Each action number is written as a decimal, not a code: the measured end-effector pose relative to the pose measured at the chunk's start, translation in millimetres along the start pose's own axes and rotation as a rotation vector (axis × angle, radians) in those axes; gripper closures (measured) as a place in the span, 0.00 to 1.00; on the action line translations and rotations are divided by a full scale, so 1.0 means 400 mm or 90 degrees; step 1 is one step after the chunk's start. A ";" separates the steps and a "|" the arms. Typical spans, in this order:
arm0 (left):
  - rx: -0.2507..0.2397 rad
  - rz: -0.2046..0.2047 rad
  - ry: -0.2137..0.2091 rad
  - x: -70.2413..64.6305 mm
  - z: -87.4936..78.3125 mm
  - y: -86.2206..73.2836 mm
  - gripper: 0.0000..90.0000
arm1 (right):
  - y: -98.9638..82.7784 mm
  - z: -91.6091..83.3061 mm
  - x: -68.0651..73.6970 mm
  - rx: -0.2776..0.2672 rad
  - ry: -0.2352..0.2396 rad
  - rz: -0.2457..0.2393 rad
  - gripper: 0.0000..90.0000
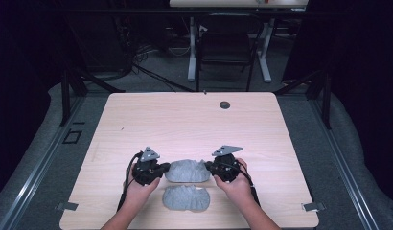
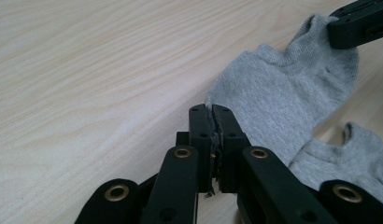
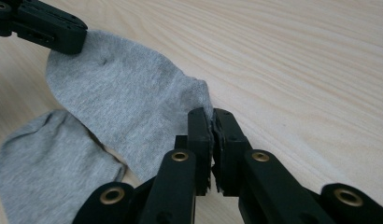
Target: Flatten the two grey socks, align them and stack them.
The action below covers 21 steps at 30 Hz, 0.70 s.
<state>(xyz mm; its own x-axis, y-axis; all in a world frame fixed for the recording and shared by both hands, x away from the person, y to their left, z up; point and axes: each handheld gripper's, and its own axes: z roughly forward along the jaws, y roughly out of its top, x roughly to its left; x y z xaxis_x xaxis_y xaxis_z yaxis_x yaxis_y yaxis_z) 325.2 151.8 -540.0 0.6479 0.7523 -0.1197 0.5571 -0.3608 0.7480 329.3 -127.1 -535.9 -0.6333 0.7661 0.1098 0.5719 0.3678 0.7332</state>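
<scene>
Two grey ankle socks on the pale wooden bench (image 1: 194, 120). Far sock (image 1: 187, 171) stretched flat between the two tongs; near sock (image 1: 186, 198) lying loose just behind and below them, closer to the person, untouched.

Left tongs (image 2: 212, 109) pressed together on one end of the far sock, a thin fold of grey knit pinched in the seam between the jaws. Right tongs (image 3: 210, 112) likewise clamped on the opposite end of the same sock, fabric caught between the closed jaws. Each pair pointing inward toward the other, the sock spanning the gap.

Step in hand, by the look of it: gripping the far sock at both ends, ready to lift. Likely aim: pairing it with the near sock, laying one over the other.

Next move, judged from this: raising both tongs together, keeping the sock lightly taut, carrying it back toward the person over the near sock, then lowering with ends lined up. Care needed with thin pinches; uneven pull could slip the knit out of one grip.
</scene>
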 end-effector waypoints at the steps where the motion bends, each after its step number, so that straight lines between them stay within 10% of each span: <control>1: 0.000 0.005 -0.001 -0.001 -0.005 0.000 0.98 | 0.000 -0.005 0.001 0.001 0.005 0.001 0.96; 21: -0.013 0.024 -0.025 -0.045 -0.076 -0.022 0.98 | -0.010 -0.088 0.049 -0.005 0.031 -0.033 0.96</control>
<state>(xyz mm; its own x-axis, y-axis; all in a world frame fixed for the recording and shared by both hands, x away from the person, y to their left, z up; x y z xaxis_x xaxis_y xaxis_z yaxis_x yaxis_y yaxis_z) 292.8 158.0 -524.6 0.6885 0.7158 -0.1166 0.5214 -0.3769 0.7656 296.2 -132.1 -513.1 -0.6869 0.7194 0.1032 0.5335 0.4026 0.7438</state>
